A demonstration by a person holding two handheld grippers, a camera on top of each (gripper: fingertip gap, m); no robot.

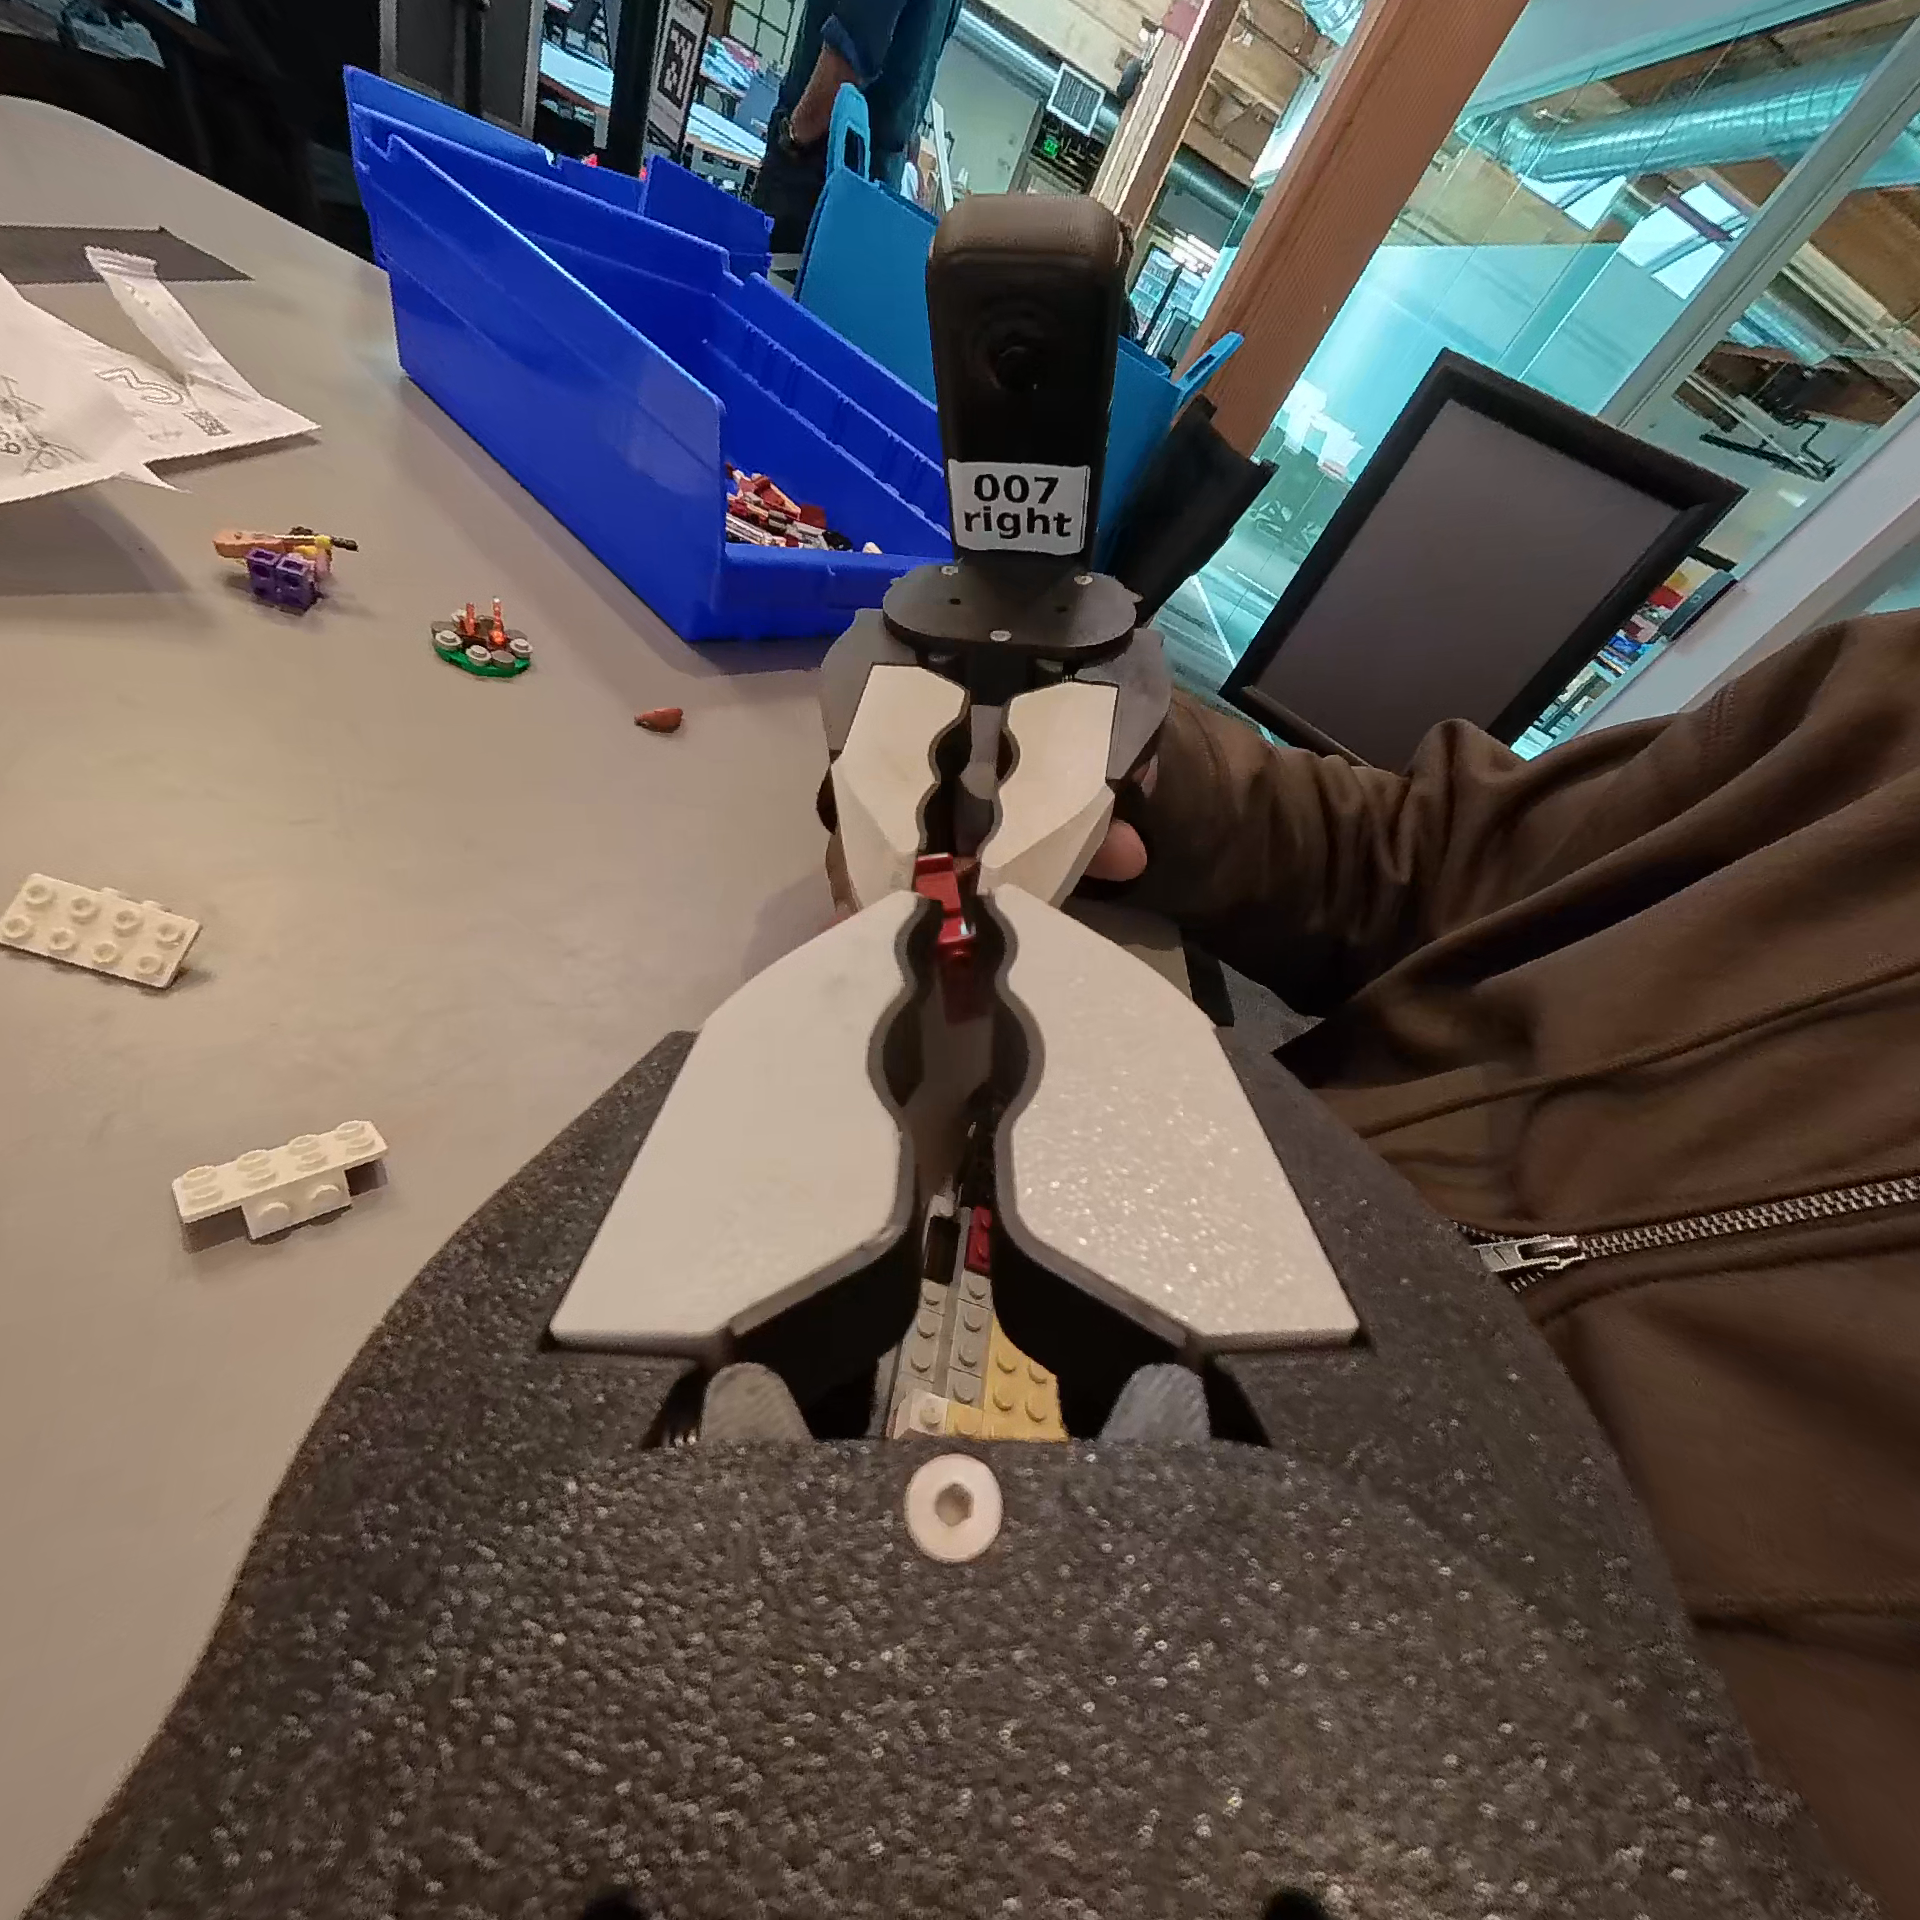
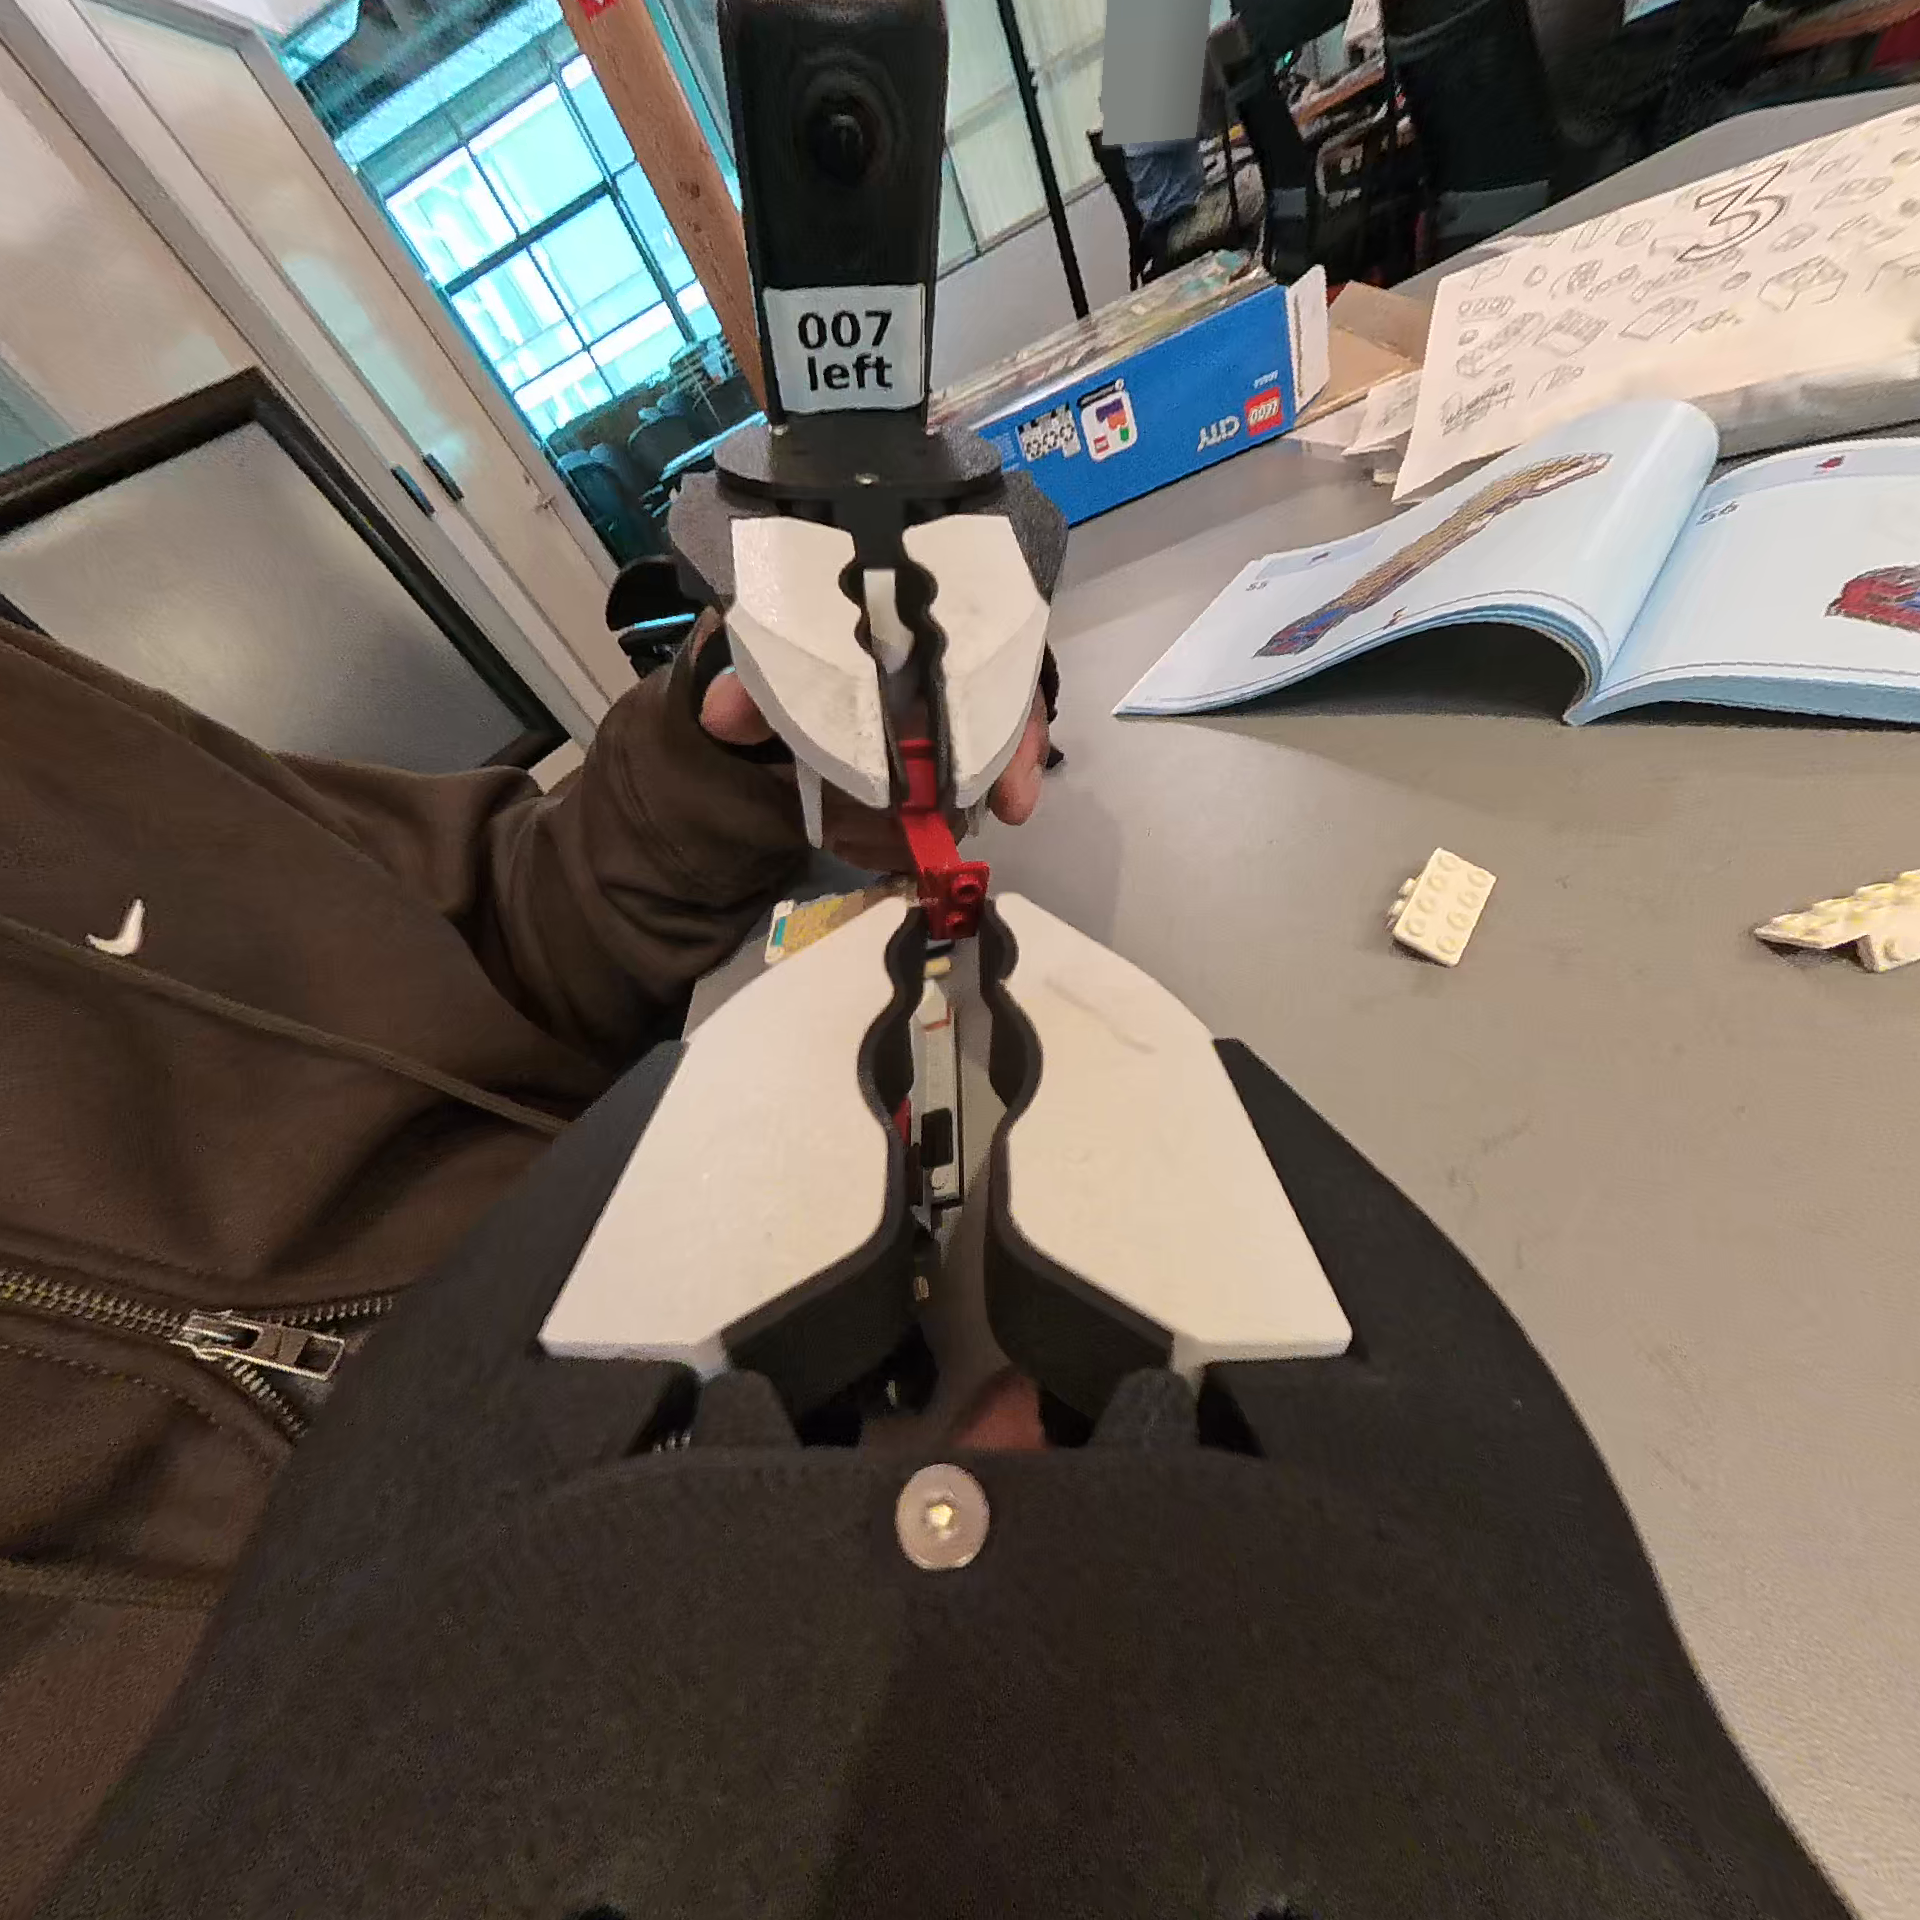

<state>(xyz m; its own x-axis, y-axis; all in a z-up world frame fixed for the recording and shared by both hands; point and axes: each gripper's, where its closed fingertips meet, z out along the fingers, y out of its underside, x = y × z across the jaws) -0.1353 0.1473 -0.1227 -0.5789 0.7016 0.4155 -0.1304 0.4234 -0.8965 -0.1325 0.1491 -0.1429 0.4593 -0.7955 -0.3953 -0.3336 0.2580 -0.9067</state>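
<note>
Both claws nearly closed, tip-to-tip

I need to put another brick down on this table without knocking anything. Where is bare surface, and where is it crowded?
Bare: the grey table between the white plates and the blue bin, and in front of the open booklet. Crowded: the far left, with paper sheets and small builds, and mid-air where both jaws meet at the red piece.

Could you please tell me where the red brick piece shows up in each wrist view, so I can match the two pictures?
Left wrist view: red brick piece at centre, between the two tongs' tips.
Right wrist view: same piece just above centre, running from the far tongs to the near ones.
Shared landmark: the cream plate on the grey table.
</note>
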